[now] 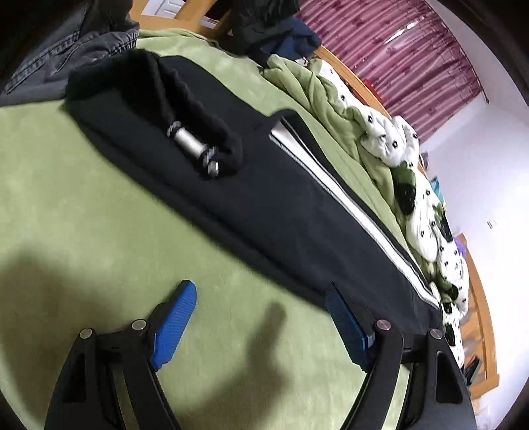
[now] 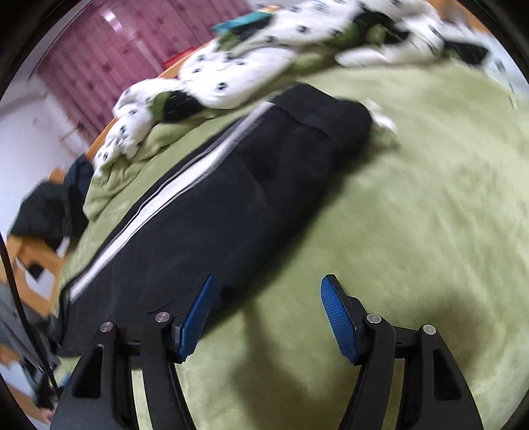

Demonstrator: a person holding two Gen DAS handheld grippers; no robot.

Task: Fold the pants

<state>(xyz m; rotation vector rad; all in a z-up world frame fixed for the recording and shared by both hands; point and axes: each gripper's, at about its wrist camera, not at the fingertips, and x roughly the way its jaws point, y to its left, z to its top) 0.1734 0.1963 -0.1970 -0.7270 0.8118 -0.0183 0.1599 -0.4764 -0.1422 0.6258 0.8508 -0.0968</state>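
Black pants (image 1: 251, 198) with a white side stripe lie stretched out on a green blanket (image 1: 66, 185); the waistband end with a silver drawstring piece (image 1: 190, 145) is at the far left. My left gripper (image 1: 261, 304) is open above the blanket at the pants' near edge, its right pad (image 1: 347, 327) over the fabric. In the right wrist view the pants (image 2: 231, 205) run from lower left to upper right. My right gripper (image 2: 266, 311) is open, its left pad (image 2: 196, 317) at the pants' edge, holding nothing.
A white quilt with a black and green print (image 1: 416, 211) is bunched along the far side of the bed; it also shows in the right wrist view (image 2: 251, 69). Grey jeans (image 1: 66, 56) and dark clothes (image 1: 264, 29) lie beyond the waistband. Wooden bed frame (image 1: 479, 297) and maroon curtain (image 1: 413, 56) behind.
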